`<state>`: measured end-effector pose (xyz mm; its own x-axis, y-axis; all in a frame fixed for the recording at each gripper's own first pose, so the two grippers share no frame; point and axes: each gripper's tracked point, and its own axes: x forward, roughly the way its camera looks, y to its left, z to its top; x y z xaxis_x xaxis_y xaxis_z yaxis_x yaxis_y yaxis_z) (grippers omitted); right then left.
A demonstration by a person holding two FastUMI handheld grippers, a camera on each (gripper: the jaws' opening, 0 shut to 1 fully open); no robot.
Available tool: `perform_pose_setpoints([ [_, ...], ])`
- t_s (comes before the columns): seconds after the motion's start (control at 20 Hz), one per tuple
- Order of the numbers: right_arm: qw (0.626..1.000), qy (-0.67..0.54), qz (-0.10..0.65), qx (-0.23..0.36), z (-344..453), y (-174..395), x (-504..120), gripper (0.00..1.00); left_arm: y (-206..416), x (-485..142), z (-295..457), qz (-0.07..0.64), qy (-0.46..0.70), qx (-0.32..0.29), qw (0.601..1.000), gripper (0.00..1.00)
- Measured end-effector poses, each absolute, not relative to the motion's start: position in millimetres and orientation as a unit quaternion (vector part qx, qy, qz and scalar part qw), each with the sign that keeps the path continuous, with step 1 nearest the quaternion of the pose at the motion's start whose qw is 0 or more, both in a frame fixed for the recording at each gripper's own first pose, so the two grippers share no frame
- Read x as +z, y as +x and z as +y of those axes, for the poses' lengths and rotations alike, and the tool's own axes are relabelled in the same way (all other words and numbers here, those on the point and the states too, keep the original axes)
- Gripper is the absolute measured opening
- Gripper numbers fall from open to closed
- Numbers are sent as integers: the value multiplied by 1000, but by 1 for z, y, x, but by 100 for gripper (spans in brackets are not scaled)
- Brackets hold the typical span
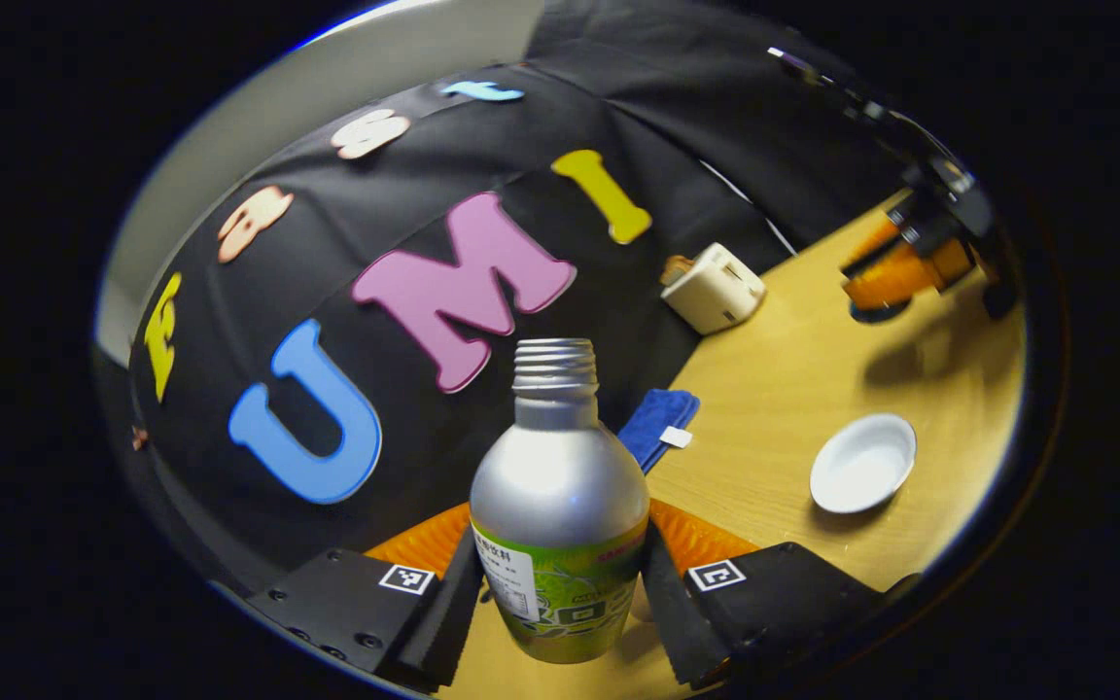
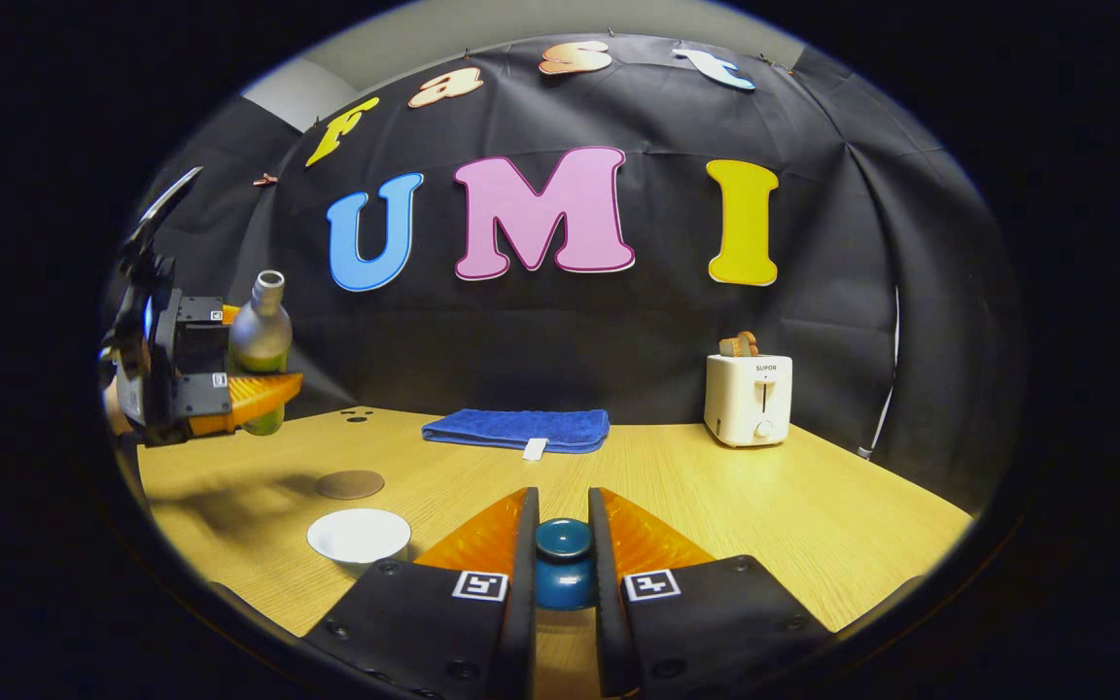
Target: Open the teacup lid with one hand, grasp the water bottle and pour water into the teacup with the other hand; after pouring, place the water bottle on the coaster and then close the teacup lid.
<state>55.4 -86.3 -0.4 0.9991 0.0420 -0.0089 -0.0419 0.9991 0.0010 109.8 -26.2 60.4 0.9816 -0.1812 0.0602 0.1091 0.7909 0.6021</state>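
Water bottle [image 1: 560,506] sits clamped betw. my left gripper [image 1: 560,593] jaws, both fingers pressed on its labelled lower body, cap off, threaded neck bare. In the right gripper view the same bottle [image 2: 261,335] is up off the desk, roughly upright w/ a slight tilt, above the desk's left side. Teacup [image 2: 359,536], white and open, stands on the desk near the front-left; in the left gripper view it [image 1: 862,463] is off to the right, well apart from the bottle. Round brown coaster [image 2: 350,483] lies flat just behind the cup, not touching it. My right gripper [image 2: 563,554] jaws are narrow, closed on the blue teacup lid [image 2: 562,562] by its knob, held apart from the cup. In the left gripper view that gripper [image 1: 895,277] is far right, over the desk. Further back: folded blue towel [image 2: 518,429] by the wall, white toaster [image 2: 749,398] to its right w/ bread poking out. Desk [image 2: 764,506] is light wood.
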Motion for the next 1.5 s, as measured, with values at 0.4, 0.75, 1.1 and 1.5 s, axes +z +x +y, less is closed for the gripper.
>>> perform_pose_setpoints([
  [0.4, 1000, 0, 5, 21, -86, 55, 0, 29, 146, 56, 4, -47, 4, -83, 995, 79],
  [0.75, 1000, 0, 5, 21, -86, 55, 0, 29, 161, 24, 2, -9, -63, -80, 995, 80],
  [1.1, 1000, 0, 5, 21, -86, 55, 0, 29, 177, -3, 2, 18, -54, -63, 996, 81],
  [1.5, 1000, 0, 4, 21, -86, 55, 0, 29, 167, -13, -9, 26, 11, -70, 997, 92],
])
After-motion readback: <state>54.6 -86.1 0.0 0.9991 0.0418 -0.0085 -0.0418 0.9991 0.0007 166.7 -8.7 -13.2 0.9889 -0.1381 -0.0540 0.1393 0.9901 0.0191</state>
